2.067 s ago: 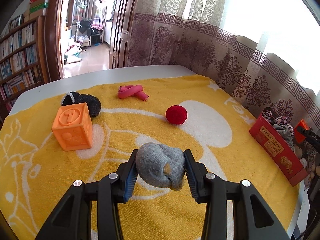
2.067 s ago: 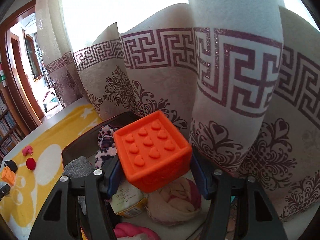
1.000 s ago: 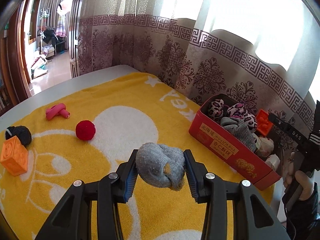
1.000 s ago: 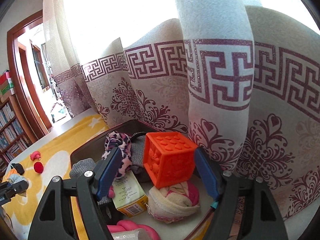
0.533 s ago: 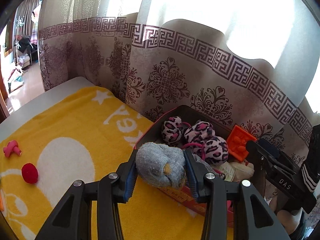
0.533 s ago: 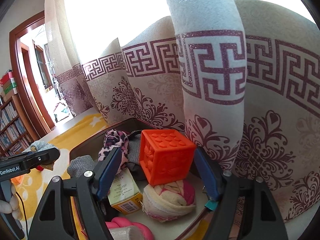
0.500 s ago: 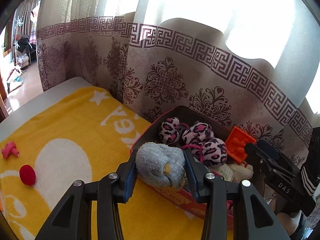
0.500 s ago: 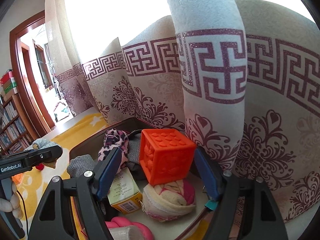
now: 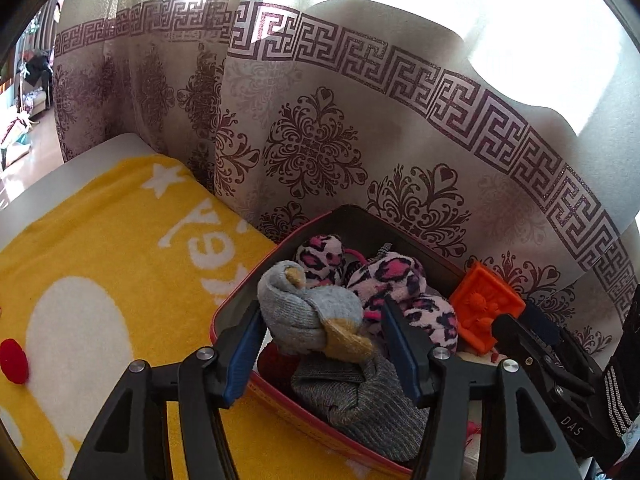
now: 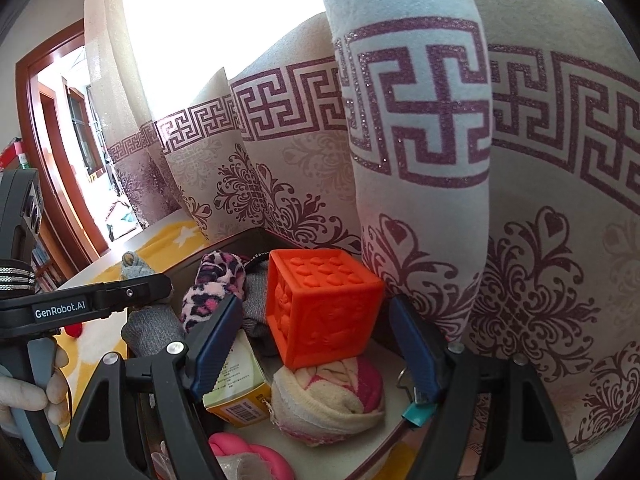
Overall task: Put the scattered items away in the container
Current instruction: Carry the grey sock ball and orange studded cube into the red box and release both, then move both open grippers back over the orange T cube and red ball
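Left tongs [image 9: 320,348] newly over box [image 9: 236,300], tilted down, just spreading, sock [image 9: 308,316] loose between.

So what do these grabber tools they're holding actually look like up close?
Both are black plastic. The left gripper and right gripper have two angular fingers with ribbed blue pads and silver screws. White lettering reads GenRobot.AI and DAS. A black-and-white striped strap wraps the left one's body.

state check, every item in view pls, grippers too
left hand-held gripper: open, jaws just opened, grey sock between them
grey sock: released, over the box
right hand-held gripper: open, astride the cube, not touching
orange cube: in the box, resting on a rolled sock
red box: open, nearly full
red ball: loose on the yellow towel
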`<state>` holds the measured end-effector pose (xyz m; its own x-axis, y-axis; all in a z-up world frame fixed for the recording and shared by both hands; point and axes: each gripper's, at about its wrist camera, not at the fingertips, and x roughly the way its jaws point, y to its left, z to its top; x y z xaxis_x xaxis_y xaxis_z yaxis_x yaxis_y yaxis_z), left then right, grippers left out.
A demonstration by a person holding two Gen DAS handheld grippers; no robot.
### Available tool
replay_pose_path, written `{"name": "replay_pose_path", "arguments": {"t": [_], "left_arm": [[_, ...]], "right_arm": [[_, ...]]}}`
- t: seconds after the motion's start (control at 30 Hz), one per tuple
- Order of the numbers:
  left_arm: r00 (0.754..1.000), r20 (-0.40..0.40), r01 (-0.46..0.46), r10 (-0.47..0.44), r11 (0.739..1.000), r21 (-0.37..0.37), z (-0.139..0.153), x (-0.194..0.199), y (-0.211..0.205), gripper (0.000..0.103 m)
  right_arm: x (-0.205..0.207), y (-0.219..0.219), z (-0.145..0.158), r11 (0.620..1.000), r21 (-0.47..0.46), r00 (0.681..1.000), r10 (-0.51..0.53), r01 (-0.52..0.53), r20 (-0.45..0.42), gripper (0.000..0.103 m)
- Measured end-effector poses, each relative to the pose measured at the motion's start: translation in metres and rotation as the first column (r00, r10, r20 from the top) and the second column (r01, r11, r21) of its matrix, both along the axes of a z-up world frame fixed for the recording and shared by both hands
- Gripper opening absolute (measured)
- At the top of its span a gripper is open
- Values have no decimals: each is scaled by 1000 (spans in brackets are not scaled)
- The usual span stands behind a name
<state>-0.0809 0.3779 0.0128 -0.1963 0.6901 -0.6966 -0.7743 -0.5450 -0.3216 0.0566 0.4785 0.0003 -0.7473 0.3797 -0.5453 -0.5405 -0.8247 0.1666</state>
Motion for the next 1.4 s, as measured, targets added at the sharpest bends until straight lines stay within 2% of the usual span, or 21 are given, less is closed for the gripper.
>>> {"name": "replay_pose_path", "arguments": {"t": [0.07, 0.27, 0.37, 0.6, 0.63, 0.67, 0.7, 1.03, 1.4], "left_arm": [[1000, 3, -21, 21, 1000, 15, 2, -1, -7, 76], [999, 8, -44, 43, 997, 61, 13, -2, -24, 76], [997, -7, -74, 74, 996, 50, 15, -3, -33, 85], [992, 23, -122, 122, 992, 33, 3, -10, -57, 86], [991, 29, -128, 127, 991, 29, 1, -11, -61, 89], [990, 32, -138, 138, 990, 22, -1, -12, -65, 102], [988, 30, -150, 150, 988, 21, -2, -12, -69, 103], [971, 57, -234, 233, 972, 20, -9, -25, -118, 103], [939, 78, -338, 335, 941, 21, -18, -37, -192, 103]], "right_arm": [[0, 0, 0, 1000, 0, 1000, -2, 2, -1, 79], [1, -2, 4, 1000, 6, 1000, -8, 8, -10, 79], [2, -5, 7, 1000, 12, 1000, -8, 8, -18, 80], [-2, -17, 9, 1000, 21, 1000, 18, -18, -4, 81], [-3, -19, 10, 999, 23, 1000, 23, -23, -1, 81], [-4, -22, 10, 999, 26, 1000, 29, -29, 3, 81], [-5, -24, 11, 999, 28, 999, 35, -35, 6, 81], [-28, -63, 22, 988, 69, 990, 134, -136, 34, 83], [-64, -121, 23, 958, 79, 960, 270, -275, 73, 84]]}}
